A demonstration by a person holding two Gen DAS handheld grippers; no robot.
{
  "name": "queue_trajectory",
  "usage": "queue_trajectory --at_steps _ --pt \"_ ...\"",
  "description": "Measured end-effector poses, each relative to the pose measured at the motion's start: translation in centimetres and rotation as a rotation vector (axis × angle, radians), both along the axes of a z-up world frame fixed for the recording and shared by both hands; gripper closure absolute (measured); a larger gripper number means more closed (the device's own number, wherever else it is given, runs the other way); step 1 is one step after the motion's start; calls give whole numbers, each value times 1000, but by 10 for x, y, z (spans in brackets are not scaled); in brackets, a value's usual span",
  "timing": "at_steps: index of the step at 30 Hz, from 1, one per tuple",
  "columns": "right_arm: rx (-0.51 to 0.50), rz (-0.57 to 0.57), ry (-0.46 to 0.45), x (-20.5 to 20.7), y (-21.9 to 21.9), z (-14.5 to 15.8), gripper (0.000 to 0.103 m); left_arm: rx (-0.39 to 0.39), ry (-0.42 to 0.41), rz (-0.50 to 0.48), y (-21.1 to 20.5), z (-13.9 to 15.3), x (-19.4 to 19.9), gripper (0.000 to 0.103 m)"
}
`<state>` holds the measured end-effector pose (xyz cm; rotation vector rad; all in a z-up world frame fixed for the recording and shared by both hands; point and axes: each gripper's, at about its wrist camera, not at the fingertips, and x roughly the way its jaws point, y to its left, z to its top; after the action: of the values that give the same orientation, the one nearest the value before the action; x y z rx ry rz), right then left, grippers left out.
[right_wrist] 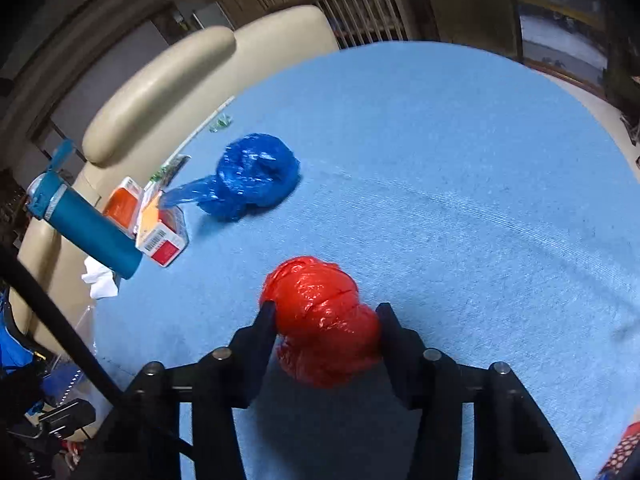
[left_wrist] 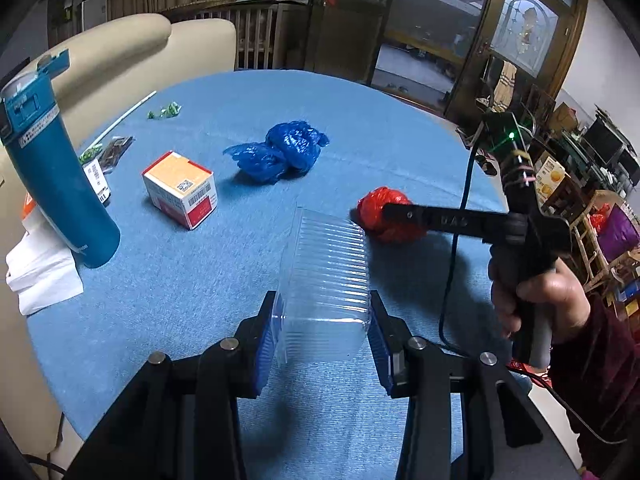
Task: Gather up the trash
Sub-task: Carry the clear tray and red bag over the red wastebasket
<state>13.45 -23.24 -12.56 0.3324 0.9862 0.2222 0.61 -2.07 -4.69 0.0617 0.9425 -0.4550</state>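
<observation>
Here, the left gripper [left_wrist: 324, 316] has its jaws part-way apart and clamped on a clear ribbed plastic container [left_wrist: 326, 280], the blue pads [left_wrist: 266, 350] pressing its two side walls; the container sticks out ahead of the fingers toward 12 o'clock, above the cloth. The right gripper [right_wrist: 326, 312] has its jaws drawn in on a crumpled red plastic bag [right_wrist: 320, 320], both black fingers touching the bag's flanks; the last change in their gap is too slight to call a motion; whether the bag is off the cloth I cannot tell.

The surface is a round table under a blue cloth [left_wrist: 400, 128]; in the left wrist view a knotted blue plastic bag [left_wrist: 280, 152] lies at 12 o'clock of the container, an orange-and-white carton [left_wrist: 180, 188] at 10 o'clock, a teal bottle [left_wrist: 56, 168] at 9 o'clock with white paper [left_wrist: 40, 276] at its foot, and small green wrappers [left_wrist: 164, 110] near the far edge at 11 o'clock. A cream sofa [left_wrist: 132, 48] stands behind the table; glazed doors [left_wrist: 432, 40] and crowded shelves [left_wrist: 592, 184] fill the room from 1 to 3 o'clock.

Both grippers point steeply down at the cloth; a hand [left_wrist: 536, 300] in a dark red sleeve grips the right gripper's handle at 3 o'clock, its cable hanging to the table.
</observation>
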Motion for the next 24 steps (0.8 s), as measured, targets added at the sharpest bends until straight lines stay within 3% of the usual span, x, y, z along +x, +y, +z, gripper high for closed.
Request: queue_trajectory --at_steps 10,15,24 --pt "37 -65 -119 -72 -30 47 56 7 -57 -82 -32 24 -19 59" --pt "57 -127 -182 -126 -62 78 57 16 -99 -137 -55 41 -30 59" --pt "78 -299 -214 -219 -130 107 57 40 -180 -283 -112 69 -57 59"
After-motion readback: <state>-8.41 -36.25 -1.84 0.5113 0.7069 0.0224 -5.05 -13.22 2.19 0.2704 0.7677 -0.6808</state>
